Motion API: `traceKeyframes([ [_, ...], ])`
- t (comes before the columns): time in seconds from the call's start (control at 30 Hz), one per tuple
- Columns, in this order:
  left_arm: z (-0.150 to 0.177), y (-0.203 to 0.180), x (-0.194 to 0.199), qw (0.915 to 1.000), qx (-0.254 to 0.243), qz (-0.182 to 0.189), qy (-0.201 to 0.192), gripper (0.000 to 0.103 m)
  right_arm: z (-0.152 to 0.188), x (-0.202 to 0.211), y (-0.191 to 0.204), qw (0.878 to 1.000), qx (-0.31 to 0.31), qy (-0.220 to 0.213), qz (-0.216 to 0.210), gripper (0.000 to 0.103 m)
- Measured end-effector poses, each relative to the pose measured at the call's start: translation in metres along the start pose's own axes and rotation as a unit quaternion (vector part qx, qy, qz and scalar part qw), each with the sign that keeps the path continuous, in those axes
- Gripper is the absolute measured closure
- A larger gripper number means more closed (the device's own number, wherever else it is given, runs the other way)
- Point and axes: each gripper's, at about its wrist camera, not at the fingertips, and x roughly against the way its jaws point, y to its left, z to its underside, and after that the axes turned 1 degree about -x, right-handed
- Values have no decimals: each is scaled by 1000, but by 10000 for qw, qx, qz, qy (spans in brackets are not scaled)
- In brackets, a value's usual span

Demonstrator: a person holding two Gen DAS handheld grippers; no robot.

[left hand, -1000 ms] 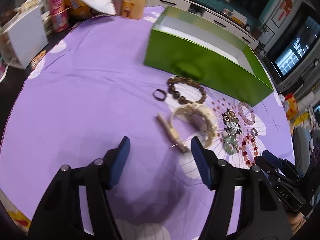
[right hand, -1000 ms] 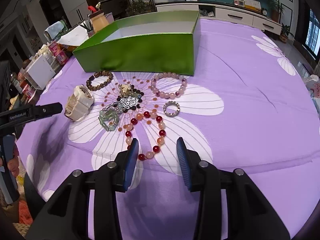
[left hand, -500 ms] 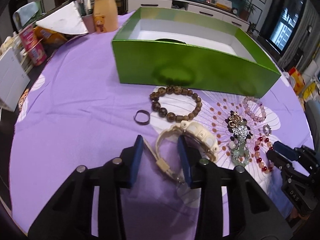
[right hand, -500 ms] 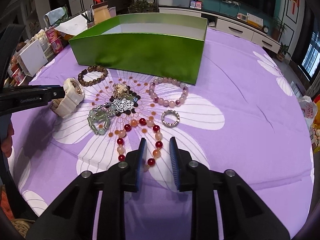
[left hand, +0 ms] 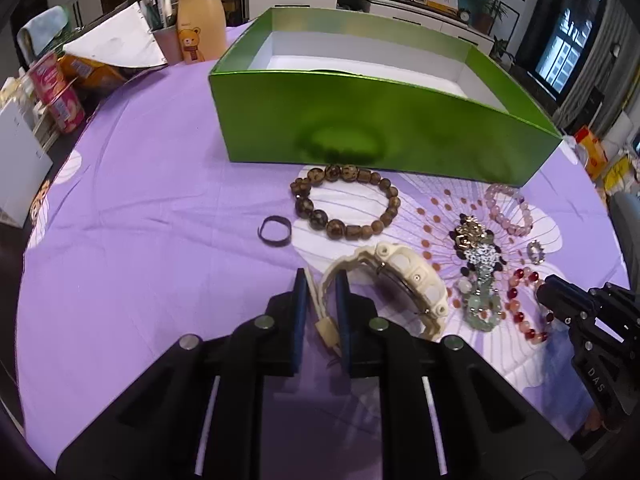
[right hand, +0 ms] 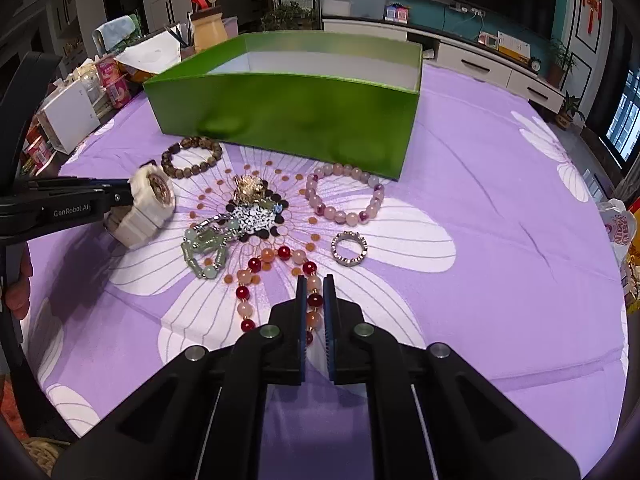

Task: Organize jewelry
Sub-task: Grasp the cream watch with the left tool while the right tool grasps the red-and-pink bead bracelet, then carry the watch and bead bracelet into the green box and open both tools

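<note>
A cream watch (left hand: 404,280) lies on the purple cloth; my left gripper (left hand: 322,280) is shut on its strap, and the watch also shows in the right wrist view (right hand: 150,204). My right gripper (right hand: 311,284) is shut on a red and orange bead bracelet (right hand: 280,264). Around them lie a brown bead bracelet (left hand: 346,206), a dark ring (left hand: 275,231), a pink bead bracelet (right hand: 344,196), a silver ring (right hand: 349,248), a green bead piece (right hand: 206,246) and a gold and black charm cluster (right hand: 254,204). An open green box (left hand: 380,120) stands behind.
At the far left edge stand a cream bear bottle (left hand: 199,20), a pen cup (left hand: 164,42), snack cans (left hand: 60,94) and a white box (left hand: 16,160). A snack bag (right hand: 620,228) lies at the right edge. Cabinets line the back wall.
Both grippers moved forward and closed: the left onto the watch strap, the right onto the red bead bracelet. The watch has tipped up on its side.
</note>
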Motion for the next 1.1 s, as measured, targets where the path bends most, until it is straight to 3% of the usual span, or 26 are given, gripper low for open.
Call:
traceKeyframes([
  [0.6,7,8,65,9974,265,223,-625,90,-28,72,3,9951,158,-975,54,96],
  [1.1,-37,4,86,9936,189,291,-1070,90,-75,85,-7,9888,250,-1470,80,96],
])
